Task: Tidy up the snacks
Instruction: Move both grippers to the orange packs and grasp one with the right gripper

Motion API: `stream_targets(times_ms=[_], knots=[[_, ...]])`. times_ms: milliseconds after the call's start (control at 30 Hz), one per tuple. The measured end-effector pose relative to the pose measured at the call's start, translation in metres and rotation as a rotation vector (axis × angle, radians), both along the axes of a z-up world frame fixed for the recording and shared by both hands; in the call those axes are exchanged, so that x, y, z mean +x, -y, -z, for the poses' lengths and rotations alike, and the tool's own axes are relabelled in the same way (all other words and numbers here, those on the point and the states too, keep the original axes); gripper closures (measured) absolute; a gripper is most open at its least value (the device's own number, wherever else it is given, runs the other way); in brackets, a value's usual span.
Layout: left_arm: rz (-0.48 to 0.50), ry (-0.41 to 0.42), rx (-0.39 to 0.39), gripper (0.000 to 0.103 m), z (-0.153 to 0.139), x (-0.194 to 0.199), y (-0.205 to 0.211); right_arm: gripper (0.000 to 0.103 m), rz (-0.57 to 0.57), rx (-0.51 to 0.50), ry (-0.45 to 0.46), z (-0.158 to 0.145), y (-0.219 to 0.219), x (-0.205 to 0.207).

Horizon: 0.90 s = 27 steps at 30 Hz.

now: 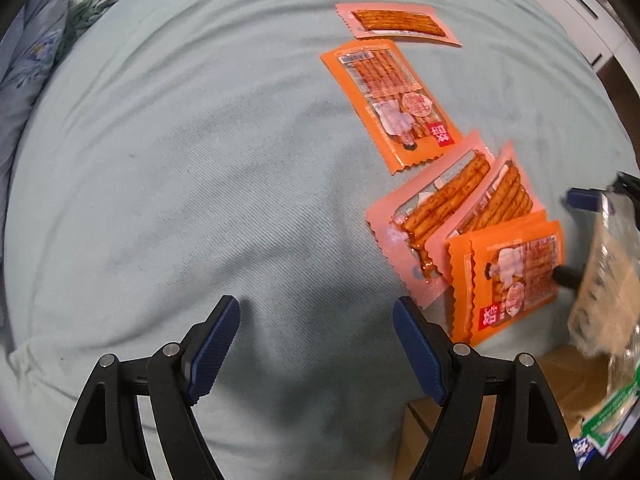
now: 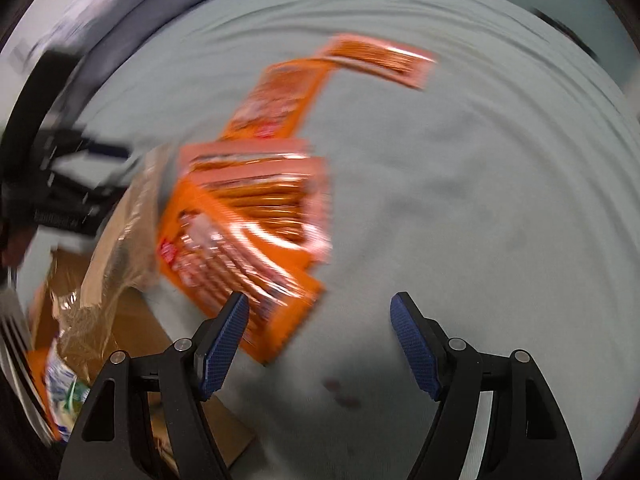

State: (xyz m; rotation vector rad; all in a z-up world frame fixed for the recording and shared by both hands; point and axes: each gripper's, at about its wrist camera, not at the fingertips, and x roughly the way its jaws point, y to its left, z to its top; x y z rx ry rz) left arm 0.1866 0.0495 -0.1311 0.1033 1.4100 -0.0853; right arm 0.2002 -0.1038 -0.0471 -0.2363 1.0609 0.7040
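Left claw [image 1: 316,320]: fingers apart, empty, above the bed sheet [image 1: 180,160]. Right claw [image 2: 320,316]: fingers apart, empty. Orange snack packets [image 1: 460,208] lie overlapped on the sheet.

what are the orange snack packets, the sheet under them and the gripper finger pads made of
Orange snack packets: apparently thin glossy plastic film, judging by the clear windows showing the sticks, zigzag-cut ends and glare.
Sheet: woven fabric, matte pale green, with soft wrinkles and a fine ribbed weave.
Finger pads: likely rubber or soft plastic, matte blue with a knurled texture, mounted on smooth black hard-plastic arms.
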Motion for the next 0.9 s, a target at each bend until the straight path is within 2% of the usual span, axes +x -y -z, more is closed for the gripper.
stream_targets(times_ms=[100,200,233,400,467,500,533,633,667,700,800,900], knots=[[-0.023,-0.019,-0.033,0.023,0.004,0.004,-0.006,0.03,-0.121,-0.008,0.054,0.002,-0.022,0.003],[-0.039,-0.026,-0.033,0.023,0.007,0.007,-0.01,0.03,-0.23,0.016,0.067,0.009,-0.045,0.003],[-0.041,-0.026,-0.033,0.023,0.008,0.009,-0.011,0.028,-0.259,0.007,0.106,0.009,-0.054,-0.002],[-0.057,-0.018,-0.041,0.023,0.007,0.016,-0.013,0.026,-0.266,0.018,0.118,0.015,-0.064,-0.006],[-0.058,-0.015,-0.041,0.023,0.008,0.02,-0.009,0.036,-0.261,0.037,0.108,0.015,-0.06,-0.007],[-0.059,-0.014,-0.041,0.023,0.008,0.021,-0.01,0.051,-0.258,0.054,0.092,0.013,-0.058,-0.008],[-0.059,-0.013,-0.04,0.023,0.008,0.021,-0.01,0.06,-0.255,0.075,0.076,0.011,-0.052,-0.008],[-0.065,-0.008,-0.036,0.023,0.007,0.02,-0.011,0.075,-0.236,0.12,0.065,0.007,-0.04,-0.013],[-0.073,-0.007,-0.038,0.023,0.007,0.02,-0.012,0.076,-0.223,0.126,0.076,0.005,-0.035,-0.015],[-0.078,-0.003,-0.045,0.023,0.004,0.017,-0.011,0.093,-0.203,0.136,0.086,0.002,-0.031,-0.017],[-0.069,0.021,-0.067,0.023,-0.003,0.016,-0.013,0.098,-0.096,0.212,0.11,-0.016,-0.002,-0.017],[-0.021,0.049,-0.068,0.023,-0.013,0.012,-0.007,0.099,-0.004,0.268,0.11,-0.026,0.019,-0.021]])
